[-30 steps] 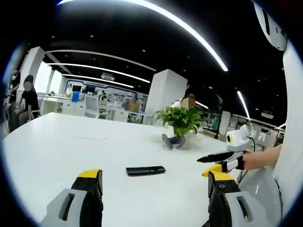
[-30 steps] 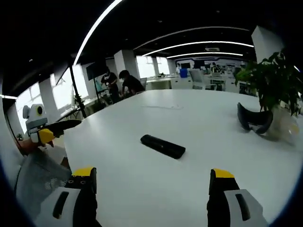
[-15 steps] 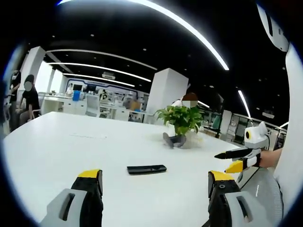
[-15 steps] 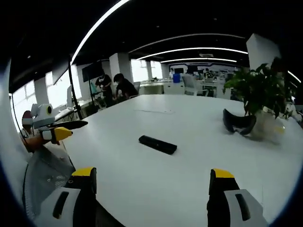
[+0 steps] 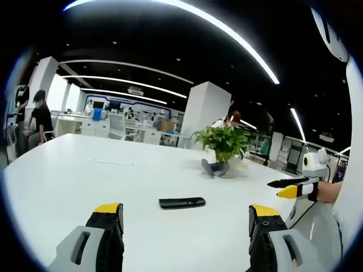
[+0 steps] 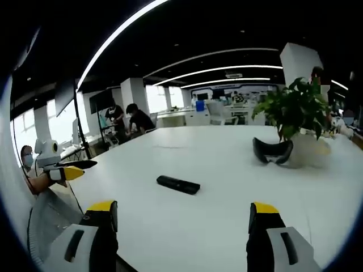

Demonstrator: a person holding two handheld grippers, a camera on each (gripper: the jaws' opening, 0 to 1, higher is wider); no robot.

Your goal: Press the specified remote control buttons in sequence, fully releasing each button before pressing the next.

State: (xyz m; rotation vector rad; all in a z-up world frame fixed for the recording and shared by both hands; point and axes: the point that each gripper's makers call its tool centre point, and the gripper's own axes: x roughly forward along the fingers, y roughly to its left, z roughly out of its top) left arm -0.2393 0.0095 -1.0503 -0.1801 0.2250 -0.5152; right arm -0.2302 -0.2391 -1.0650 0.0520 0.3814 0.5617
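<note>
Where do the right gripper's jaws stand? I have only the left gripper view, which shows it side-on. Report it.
Observer: In the right gripper view, the right gripper has its jaws wide apart with nothing between them. The remote lies ahead on the white table, untouched.
Operator: Good. Now tell me what stands off the table on my left gripper's side.
Observer: A dark stand pole rises beyond the table edge, just behind the left gripper as the right gripper view sees it.
</note>
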